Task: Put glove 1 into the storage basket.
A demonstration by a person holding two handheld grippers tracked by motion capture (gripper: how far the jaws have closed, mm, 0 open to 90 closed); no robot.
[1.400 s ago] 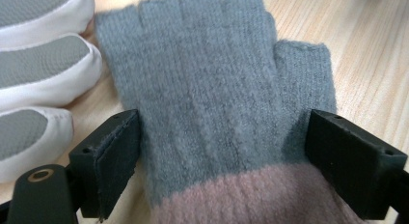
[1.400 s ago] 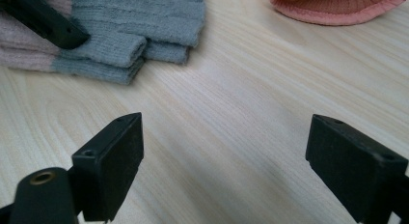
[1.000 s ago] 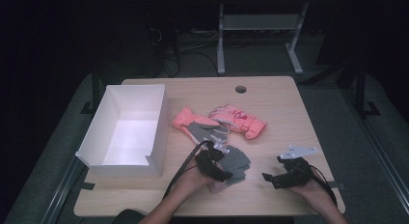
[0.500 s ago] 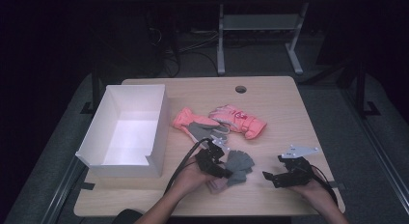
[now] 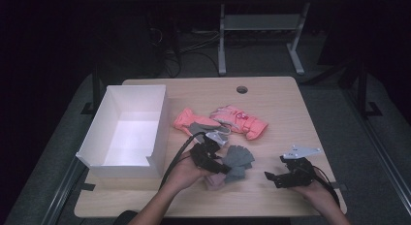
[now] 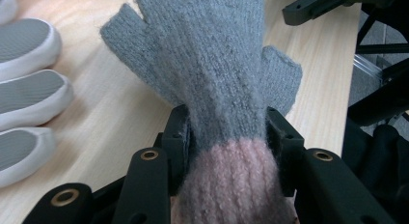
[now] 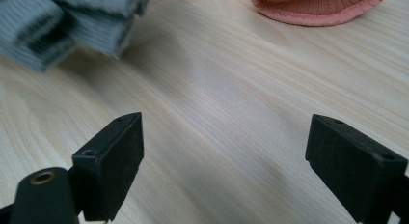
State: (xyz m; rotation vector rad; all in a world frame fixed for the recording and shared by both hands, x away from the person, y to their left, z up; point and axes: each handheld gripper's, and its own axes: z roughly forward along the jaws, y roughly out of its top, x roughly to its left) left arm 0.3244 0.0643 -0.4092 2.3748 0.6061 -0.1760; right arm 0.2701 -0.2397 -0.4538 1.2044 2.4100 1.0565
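My left gripper (image 6: 226,142) has just closed its jaws, clamping the grey glove (image 6: 212,69) between them; my right gripper (image 7: 226,161) stands released over bare surface (image 7: 217,89).

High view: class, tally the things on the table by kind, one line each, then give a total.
Gloves: 3 (grey glove, orange glove, pink glove)
White box: 1
Total: 4
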